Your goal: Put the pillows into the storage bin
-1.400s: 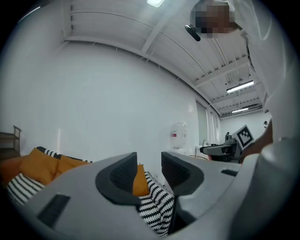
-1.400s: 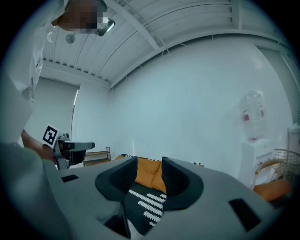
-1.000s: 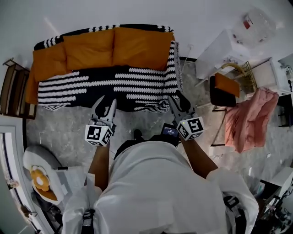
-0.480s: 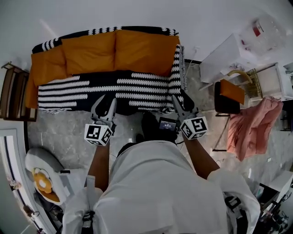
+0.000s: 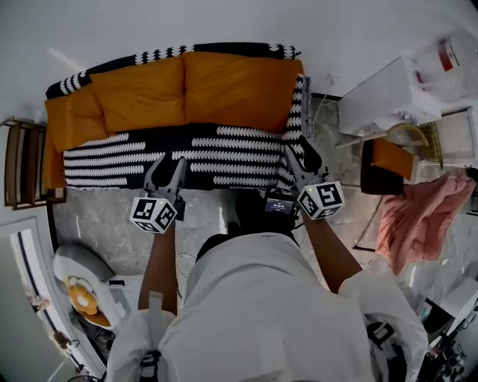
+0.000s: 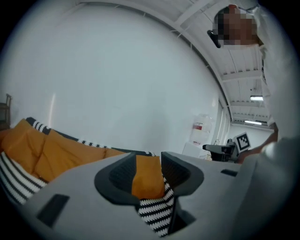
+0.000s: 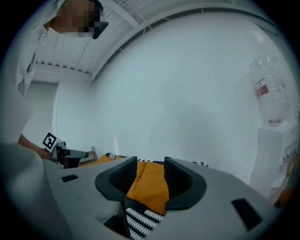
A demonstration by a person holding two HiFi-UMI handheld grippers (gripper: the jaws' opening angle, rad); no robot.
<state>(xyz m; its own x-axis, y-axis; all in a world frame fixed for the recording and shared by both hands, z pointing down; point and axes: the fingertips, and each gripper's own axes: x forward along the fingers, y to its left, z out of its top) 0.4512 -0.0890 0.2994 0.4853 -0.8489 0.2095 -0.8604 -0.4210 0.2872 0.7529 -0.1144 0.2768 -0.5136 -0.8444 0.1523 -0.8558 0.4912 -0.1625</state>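
Your left tool (image 5: 167, 166), just opening wider, and right tool (image 5: 299, 158) gape empty before three orange pillows (image 5: 237, 88) on the striped sofa (image 5: 209, 145), the leftmost pillow (image 5: 66, 123) partly covered.

A sofa (image 5: 187, 153) under a black-and-white striped cover stands against the white wall (image 5: 224, 22). A dark wooden rack (image 5: 19, 160) sits just off its left end and a white cabinet (image 5: 385, 101) off its right. Farther right, pink cloth (image 5: 422, 216) is draped above the marbled floor (image 5: 97, 224).

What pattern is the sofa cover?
Black with white zigzag stripes on the sofa cover; clearest in head view.
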